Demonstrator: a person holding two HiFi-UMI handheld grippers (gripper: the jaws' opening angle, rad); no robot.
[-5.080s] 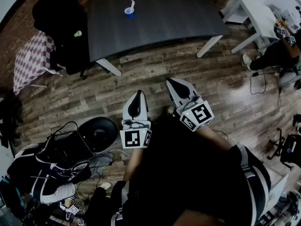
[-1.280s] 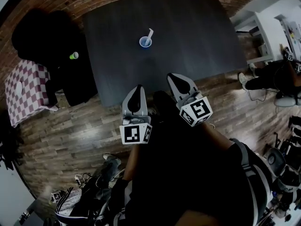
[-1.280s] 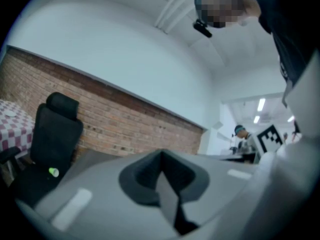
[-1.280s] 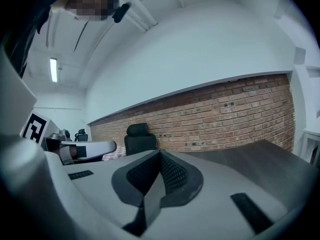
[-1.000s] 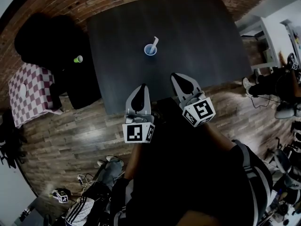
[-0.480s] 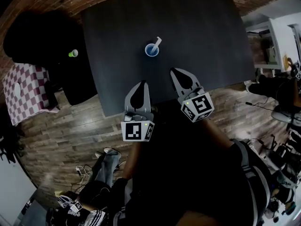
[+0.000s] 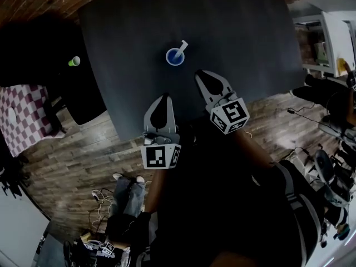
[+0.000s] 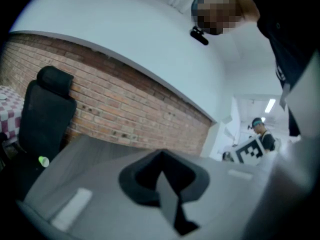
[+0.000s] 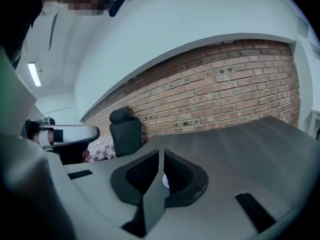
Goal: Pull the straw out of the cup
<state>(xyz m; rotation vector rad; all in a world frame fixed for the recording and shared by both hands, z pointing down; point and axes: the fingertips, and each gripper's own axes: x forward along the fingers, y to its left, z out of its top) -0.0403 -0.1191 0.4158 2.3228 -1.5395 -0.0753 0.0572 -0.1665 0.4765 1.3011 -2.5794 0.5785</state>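
Observation:
A blue cup (image 7: 174,57) stands on the dark table (image 7: 233,26), and a white straw (image 7: 182,47) leans out of it to the upper right. My right gripper (image 7: 199,73) is shut and empty, its tip just right of and short of the cup, over the table. In the right gripper view a pale bit of the cup (image 9: 165,181) shows behind the closed jaws of the right gripper (image 9: 161,154). My left gripper (image 7: 162,97) is also shut and empty, farther back near the table's front edge. The left gripper view shows only the left gripper (image 8: 161,156) and the tabletop.
A black office chair (image 7: 33,43) with a small green cup (image 7: 74,61) beside it stands left of the table. A checked cloth (image 7: 22,110) lies further left. A white desk (image 7: 328,32) is at the right. Wooden floor (image 7: 83,154) and a person's legs (image 7: 128,199) are below.
The view has closed in on the table. The cup now lies much nearer both grippers, and the right gripper has reached over the table's edge. Both grippers stayed shut.

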